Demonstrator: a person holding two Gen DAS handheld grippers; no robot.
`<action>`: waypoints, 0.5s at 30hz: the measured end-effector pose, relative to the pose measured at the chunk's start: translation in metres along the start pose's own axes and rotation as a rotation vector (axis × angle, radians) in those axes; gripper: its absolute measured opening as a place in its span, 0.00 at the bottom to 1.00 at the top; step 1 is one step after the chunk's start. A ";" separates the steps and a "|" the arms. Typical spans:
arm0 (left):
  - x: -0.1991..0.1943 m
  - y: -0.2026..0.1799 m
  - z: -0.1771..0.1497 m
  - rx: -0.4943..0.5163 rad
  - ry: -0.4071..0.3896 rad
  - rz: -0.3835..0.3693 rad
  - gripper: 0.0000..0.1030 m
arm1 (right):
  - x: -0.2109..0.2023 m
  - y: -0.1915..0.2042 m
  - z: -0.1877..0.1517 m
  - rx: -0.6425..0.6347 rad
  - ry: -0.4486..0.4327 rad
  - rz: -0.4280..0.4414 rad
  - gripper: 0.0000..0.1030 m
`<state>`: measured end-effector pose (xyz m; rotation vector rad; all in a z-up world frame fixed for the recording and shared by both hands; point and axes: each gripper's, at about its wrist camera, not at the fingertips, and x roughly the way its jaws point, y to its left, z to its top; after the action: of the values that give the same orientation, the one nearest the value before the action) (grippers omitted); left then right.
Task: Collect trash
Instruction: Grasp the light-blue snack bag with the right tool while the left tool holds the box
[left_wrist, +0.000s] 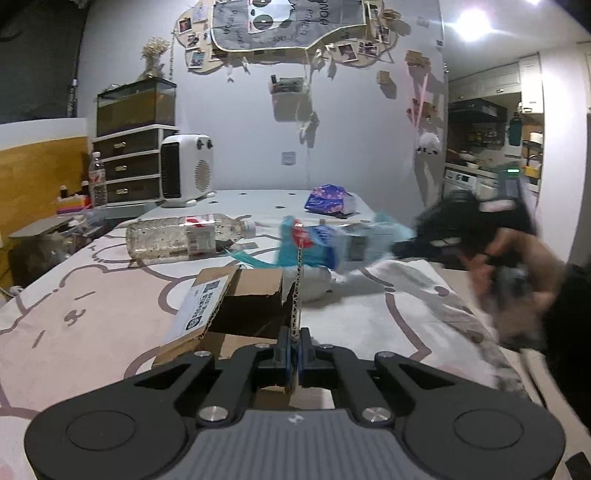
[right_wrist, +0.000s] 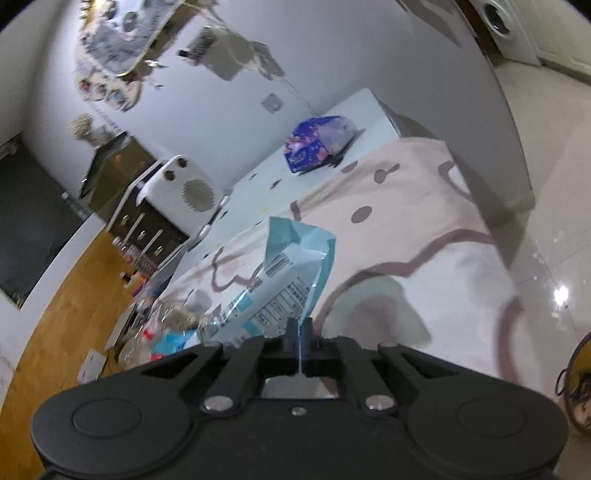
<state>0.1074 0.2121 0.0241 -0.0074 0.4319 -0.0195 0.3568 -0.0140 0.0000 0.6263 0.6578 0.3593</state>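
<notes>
My left gripper (left_wrist: 294, 345) is shut on the upright flap of an open cardboard box (left_wrist: 255, 299) that sits on the pink-and-white tablecloth (left_wrist: 92, 295). My right gripper (right_wrist: 300, 334) is shut on a light-blue snack wrapper (right_wrist: 280, 280) and holds it above the table; the wrapper also shows, blurred, in the left wrist view (left_wrist: 332, 243), just past the box, with the right gripper (left_wrist: 436, 240) at its right end. An empty clear plastic bottle (left_wrist: 184, 236) lies on its side behind the box. A purple flowered packet (left_wrist: 330, 199) lies farther back on the table.
A white fan heater (left_wrist: 186, 170), a brown drawer unit (left_wrist: 129, 166) with a glass tank on top and an upright water bottle (left_wrist: 97, 181) stand at the back left. A white crumpled item (left_wrist: 314, 280) lies beside the box. The table's right edge drops to a shiny tiled floor (right_wrist: 546, 236).
</notes>
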 end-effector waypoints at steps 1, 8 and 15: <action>-0.002 -0.002 0.000 -0.004 -0.002 0.007 0.03 | -0.010 -0.002 -0.001 -0.008 -0.003 0.005 0.01; -0.014 -0.007 -0.003 -0.050 -0.019 0.043 0.03 | -0.088 -0.028 0.002 -0.072 -0.017 0.046 0.00; -0.027 -0.008 -0.002 -0.081 -0.040 0.083 0.03 | -0.146 -0.047 0.009 -0.142 0.026 0.106 0.00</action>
<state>0.0818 0.2042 0.0340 -0.0697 0.3922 0.0797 0.2600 -0.1258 0.0422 0.5224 0.6192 0.5092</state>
